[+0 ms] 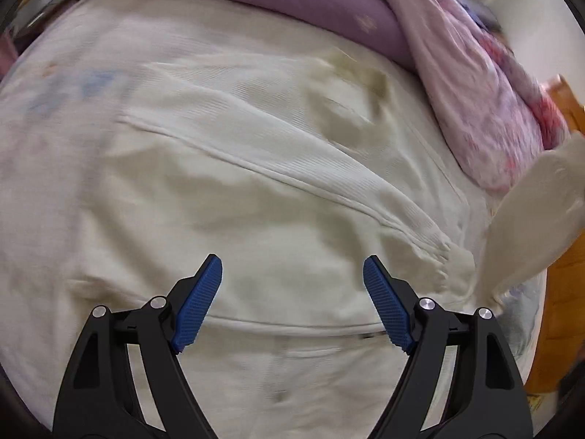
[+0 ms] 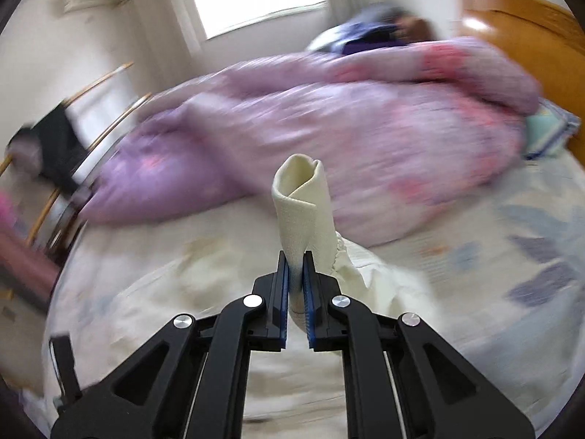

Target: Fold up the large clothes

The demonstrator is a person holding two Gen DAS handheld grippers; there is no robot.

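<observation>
1. The bed fills most of the left wrist view, its pale sheet carrying faint blue and orange prints; a wooden headboard rises at 1 o'clock in the right wrist view.
2. A lilac-and-pink quilt lies bunched across the far side of the bed, from 9 o'clock to 2 o'clock in the right wrist view.
3. The cream sweatshirt lies spread flat on the bed directly ahead of the left claw, reaching under it at 6 o'clock.
4. Its sleeve runs along a long axis from 10 o'clock down to 4 o'clock, ending in a gathered seam near 4 o'clock.
5. From that seam the fabric lifts off the bed toward 3 o'clock, blurred at the frame edge.
6. The left claw hovers above the sweatshirt with its blue pads spread wide, gripping nothing.
7. The right claw is pressed together on the ribbed cuff, pinching it between the pads.
8. The cuff stands upright out of the claw, pointing to 12 o'clock, its open end curled over at the top.
</observation>
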